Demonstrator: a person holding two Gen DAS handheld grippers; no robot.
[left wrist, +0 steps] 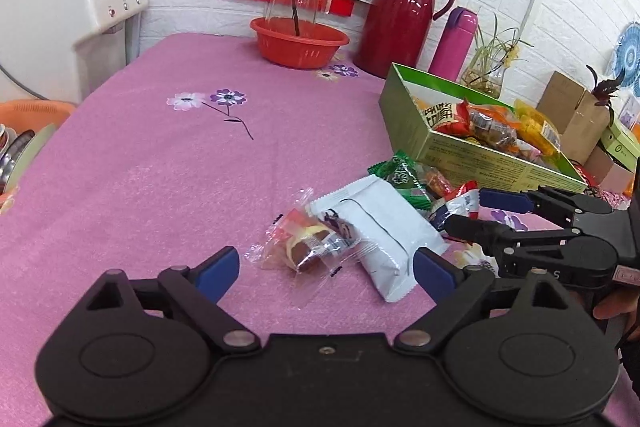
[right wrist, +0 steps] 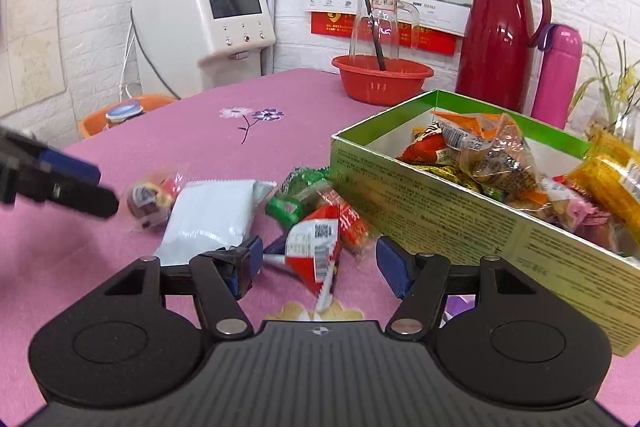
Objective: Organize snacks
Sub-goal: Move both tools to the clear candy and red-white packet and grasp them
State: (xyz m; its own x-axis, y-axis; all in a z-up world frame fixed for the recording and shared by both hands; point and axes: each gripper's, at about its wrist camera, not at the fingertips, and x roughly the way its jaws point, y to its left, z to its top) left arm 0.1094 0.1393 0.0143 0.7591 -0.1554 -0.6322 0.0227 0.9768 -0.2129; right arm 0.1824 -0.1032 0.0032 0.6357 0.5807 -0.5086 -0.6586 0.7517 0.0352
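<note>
1. The left gripper [left wrist: 326, 269] hangs low over the pink tablecloth [left wrist: 160, 163] with its jaws spread wide and nothing pinched. A clear-wrapped sweet [left wrist: 308, 245] and the near end of a white packet [left wrist: 374, 233] lie on the cloth between its blue pads, touching neither.
2. The right gripper [right wrist: 320, 263] is also spread. A red-and-white triangular packet [right wrist: 316, 251] lies between its pads; whether its left pad touches the packet cannot be told.
3. In the left wrist view the right gripper [left wrist: 464, 211] comes in from the right, its tips at the same red-and-white packet [left wrist: 456, 201], just right of the white packet.
4. The loose snacks lie in one heap on the cloth, just left of and touching the near left corner of the green box [right wrist: 440, 211]. From left to right: the clear-wrapped sweet, the white packet, a green wrapped snack [right wrist: 294, 201], a red wrapper [right wrist: 352, 223] and the triangular packet nearest.
5. The green box is open and already heaped with wrapped snacks in orange, red and yellow; there are too many, overlapping, to count.
6. The box's tall near wall stands directly right of the right gripper.
7. Far side: one red basin [right wrist: 382, 79] holding one glass jug [right wrist: 374, 23], one dark red flask [right wrist: 500, 35], one pink bottle [right wrist: 558, 75] and one white appliance [right wrist: 216, 27] at the far left.
</note>
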